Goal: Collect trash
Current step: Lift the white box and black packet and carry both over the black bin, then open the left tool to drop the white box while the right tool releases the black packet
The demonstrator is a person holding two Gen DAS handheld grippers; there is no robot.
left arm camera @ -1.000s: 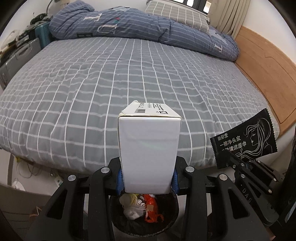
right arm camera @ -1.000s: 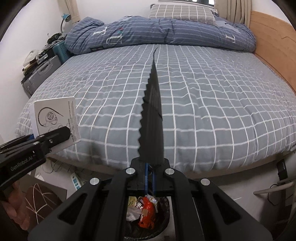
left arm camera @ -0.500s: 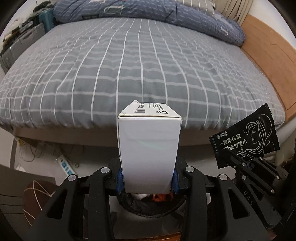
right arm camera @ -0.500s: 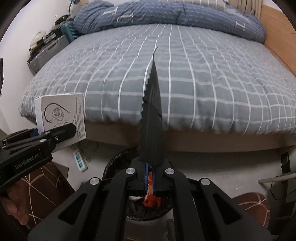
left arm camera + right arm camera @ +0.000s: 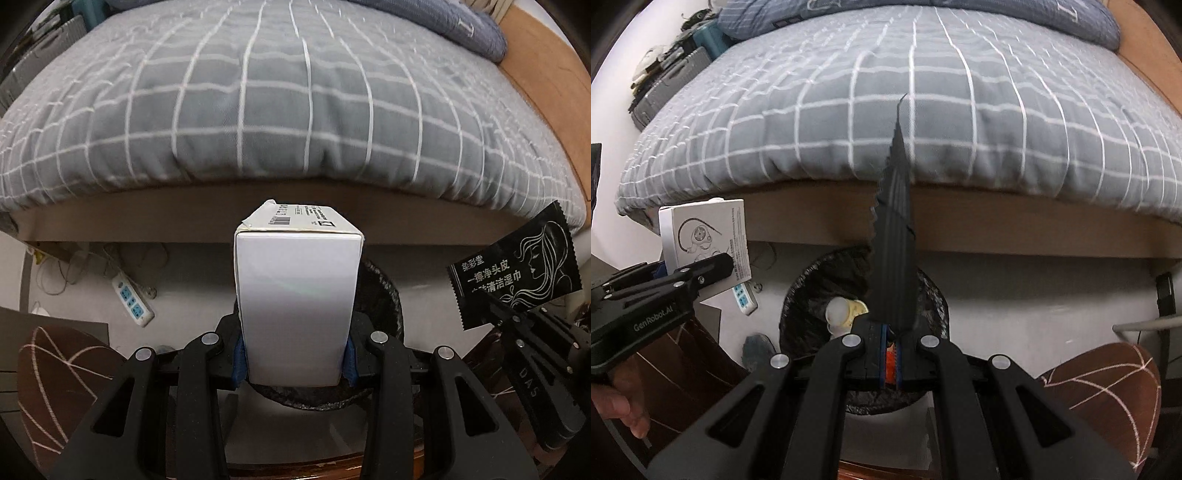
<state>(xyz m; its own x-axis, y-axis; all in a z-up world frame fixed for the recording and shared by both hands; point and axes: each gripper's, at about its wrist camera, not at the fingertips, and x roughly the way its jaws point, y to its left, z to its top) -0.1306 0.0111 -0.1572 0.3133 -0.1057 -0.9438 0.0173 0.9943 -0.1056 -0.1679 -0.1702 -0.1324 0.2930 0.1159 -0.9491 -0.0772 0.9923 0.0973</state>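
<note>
A white carton (image 5: pixel 297 306) stands upright in the left gripper (image 5: pixel 295 363), its blue-padded fingers (image 5: pixel 239 356) clamped on the carton's lower sides, a barcode label facing up on its top. The carton hangs over the near part of a black-lined trash bin (image 5: pixel 384 295) on the floor at the foot of a bed (image 5: pixel 258 110) made up in grey checked cover. To the right in the left wrist view, the right gripper (image 5: pixel 496 308) holds a black sachet (image 5: pixel 513 271) printed with a woman's profile and white Chinese lettering.

From the right wrist view the same sachet (image 5: pixel 892 243) appears edge-on, its serrated edge rising tall between fingers (image 5: pixel 882 356) closed tight on its lower end, directly above the bin (image 5: pixel 809 291). Inside the bin lie a pale rounded piece and yellow scrap (image 5: pixel 846 312), with something orange-red (image 5: pixel 891 360) showing between the fingers. At left the carton (image 5: pixel 705 240) shows a line drawing on its side, pinched in the left gripper (image 5: pixel 701 267).

A white power strip (image 5: pixel 132 302) and loose cables lie on the pale floor under the bed's edge. Brown slippers with white line pattern (image 5: pixel 1108 384) sit near the bin.
</note>
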